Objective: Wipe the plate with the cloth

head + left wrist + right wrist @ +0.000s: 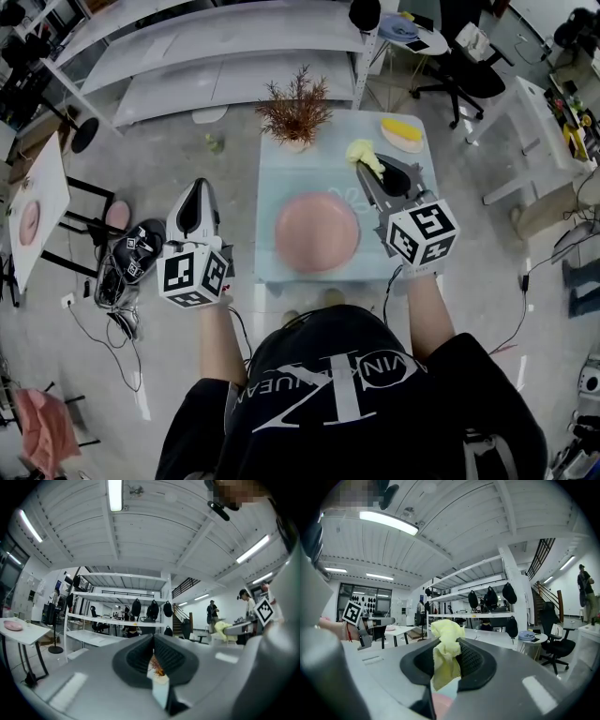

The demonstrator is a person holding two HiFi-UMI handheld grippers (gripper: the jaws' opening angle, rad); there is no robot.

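Head view is showing the right hand-held gripper [370, 173] clamping a yellow cloth [364, 154], with the bunched fabric sticking out past the jaw tips. The pink plate [317, 232] is lying on the glass tabletop [281, 169] just to this gripper's left, between the two grippers, and the cloth is hanging apart from it. The left hand-held gripper [199, 189] is hovering to the plate's left, beyond the tabletop's edge and over the floor [178, 141]. In the left gripper view its jaws are pressing together. Ahead of the right gripper's tip a small dish [401, 132] is sitting, and a potted plant [296, 111] is standing to that dish's left.
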